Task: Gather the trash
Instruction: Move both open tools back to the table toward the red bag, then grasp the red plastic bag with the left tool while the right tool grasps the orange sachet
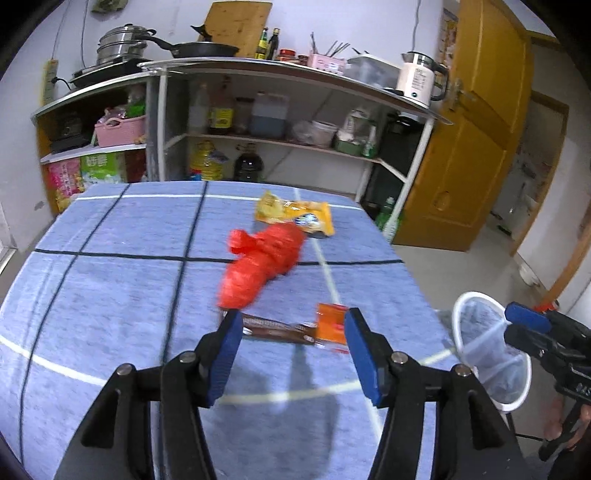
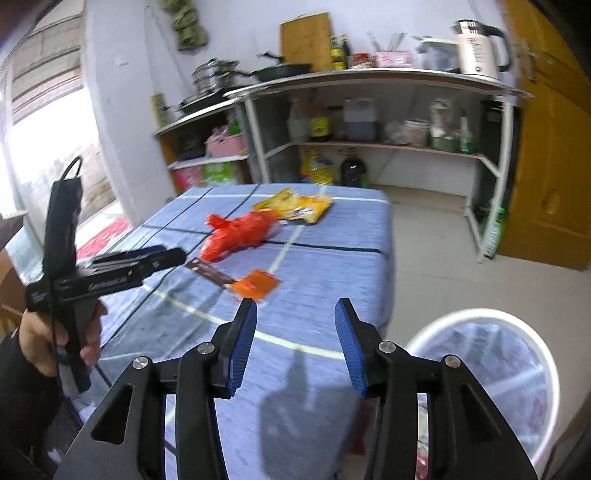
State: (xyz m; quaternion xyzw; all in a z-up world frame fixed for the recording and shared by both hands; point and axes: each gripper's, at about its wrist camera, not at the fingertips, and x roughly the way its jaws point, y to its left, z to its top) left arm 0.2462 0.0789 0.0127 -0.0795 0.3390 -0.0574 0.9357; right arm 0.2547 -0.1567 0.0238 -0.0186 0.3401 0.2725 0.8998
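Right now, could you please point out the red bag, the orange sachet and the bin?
Red bag (image 1: 264, 266), left wrist view, middle of its crumpled body.
Orange sachet (image 2: 256, 284), right wrist view, centre of its flat face.
Bin (image 2: 546, 354), right wrist view, white rim's right side.

Ahead of me stands a white metal shelf unit (image 1: 280, 74) against a pale wall (image 1: 332, 26), crowded with a pan (image 1: 199, 48), a steel pot (image 1: 120, 42), a kettle (image 1: 419, 77) and bottles of oil (image 1: 207, 162). A yellow wooden door (image 1: 476, 140) is on my right, above a pale floor (image 2: 436, 236). Daylight floods through a window (image 2: 44, 140) on my left.
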